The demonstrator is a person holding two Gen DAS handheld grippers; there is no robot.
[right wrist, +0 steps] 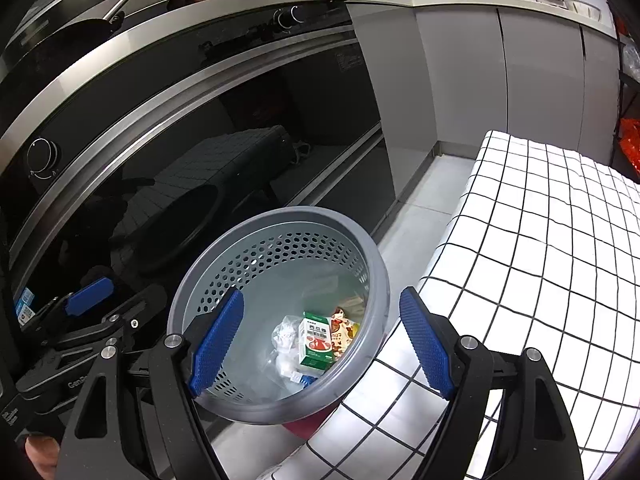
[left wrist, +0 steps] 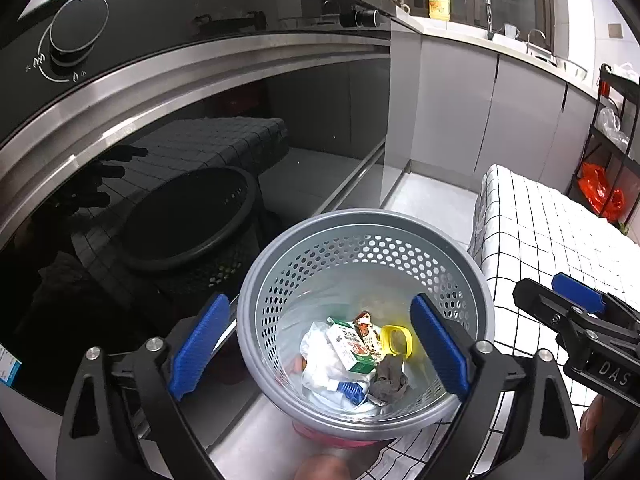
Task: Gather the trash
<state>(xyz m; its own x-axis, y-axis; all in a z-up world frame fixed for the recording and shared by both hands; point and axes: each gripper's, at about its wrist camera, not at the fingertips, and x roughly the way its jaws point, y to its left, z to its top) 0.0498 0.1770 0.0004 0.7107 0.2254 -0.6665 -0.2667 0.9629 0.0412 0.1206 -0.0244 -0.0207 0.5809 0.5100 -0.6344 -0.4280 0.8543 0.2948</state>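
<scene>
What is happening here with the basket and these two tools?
A person holds a claw in each hand above a grey perforated bin on the kitchen floor, beside a checked cloth. The left claw and right claw are both open and empty. Trash already lies in the bin: a small green-and-white carton, a yellow ring, crumpled white plastic and a grey wad.

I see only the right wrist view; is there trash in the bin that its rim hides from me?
Observer: Yes, a yellow ring lies right of the carton in the bin.
Operator: Anything else there?
Observer: A crumpled grey scrap lies just below the ring.
Operator: Is the left gripper holding anything?
Observer: No, the left gripper is open and empty, over the bin.
</scene>
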